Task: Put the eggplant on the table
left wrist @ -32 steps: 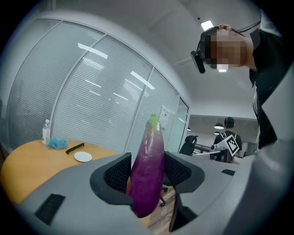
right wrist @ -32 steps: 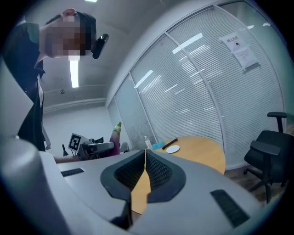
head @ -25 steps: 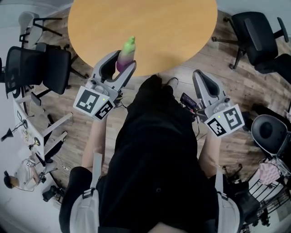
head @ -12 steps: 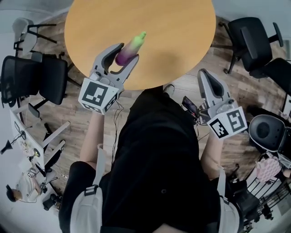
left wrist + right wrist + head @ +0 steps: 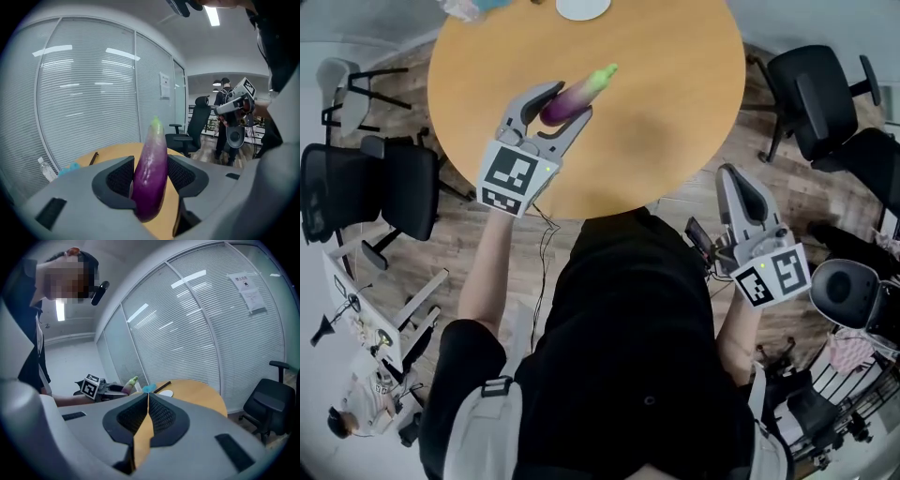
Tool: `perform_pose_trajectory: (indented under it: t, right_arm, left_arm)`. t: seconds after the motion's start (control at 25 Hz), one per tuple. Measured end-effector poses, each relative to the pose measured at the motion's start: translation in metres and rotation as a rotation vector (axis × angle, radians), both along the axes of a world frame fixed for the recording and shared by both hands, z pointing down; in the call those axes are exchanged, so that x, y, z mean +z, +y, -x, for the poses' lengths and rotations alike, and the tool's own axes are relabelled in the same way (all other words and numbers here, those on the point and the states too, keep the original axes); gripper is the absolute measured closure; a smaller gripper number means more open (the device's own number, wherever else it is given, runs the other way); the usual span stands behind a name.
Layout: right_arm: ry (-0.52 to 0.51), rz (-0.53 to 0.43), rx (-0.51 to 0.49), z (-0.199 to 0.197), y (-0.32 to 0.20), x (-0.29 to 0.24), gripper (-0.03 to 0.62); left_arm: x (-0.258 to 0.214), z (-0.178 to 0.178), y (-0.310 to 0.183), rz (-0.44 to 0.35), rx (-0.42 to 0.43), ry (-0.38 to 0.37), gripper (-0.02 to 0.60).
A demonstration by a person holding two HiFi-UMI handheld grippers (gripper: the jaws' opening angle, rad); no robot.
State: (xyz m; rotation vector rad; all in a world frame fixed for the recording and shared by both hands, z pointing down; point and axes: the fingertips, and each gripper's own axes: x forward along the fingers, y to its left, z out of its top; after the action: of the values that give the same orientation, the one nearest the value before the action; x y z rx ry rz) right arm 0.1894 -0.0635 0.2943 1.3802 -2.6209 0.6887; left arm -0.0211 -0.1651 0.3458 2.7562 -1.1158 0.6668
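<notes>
A purple eggplant [image 5: 574,96] with a pale green tip is clamped between the jaws of my left gripper [image 5: 555,101], which is shut on it and hovers over the near left part of the round wooden table [image 5: 675,84]. In the left gripper view the eggplant [image 5: 152,168] stands up between the two pads, tip pointing away. My right gripper [image 5: 739,180] hangs beside the table's near right edge, over the floor, its jaws pressed together with nothing in them. The right gripper view shows the left gripper [image 5: 123,387] holding the eggplant [image 5: 131,381] at a distance.
A white dish [image 5: 583,7] and a light blue thing [image 5: 478,6] lie at the table's far edge. Black office chairs stand at left [image 5: 375,178] and right [image 5: 825,89]. Another person [image 5: 224,117] stands behind in the left gripper view. Window blinds line the wall.
My left gripper has carried the eggplant from the table's near edge farther out over the tabletop and rolled somewhat. The right gripper has shifted a little along the table's right side.
</notes>
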Motion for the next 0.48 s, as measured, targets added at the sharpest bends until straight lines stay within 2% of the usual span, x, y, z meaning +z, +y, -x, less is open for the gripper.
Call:
perform_pose_trajectory:
  t: [0.48]
  right_arm:
    - [0.041, 0.101, 0.061, -0.006, -0.036, 0.023, 0.576]
  left_arm:
    - [0.05, -0.007, -0.09, 0.052, 0.074, -0.085, 0.348]
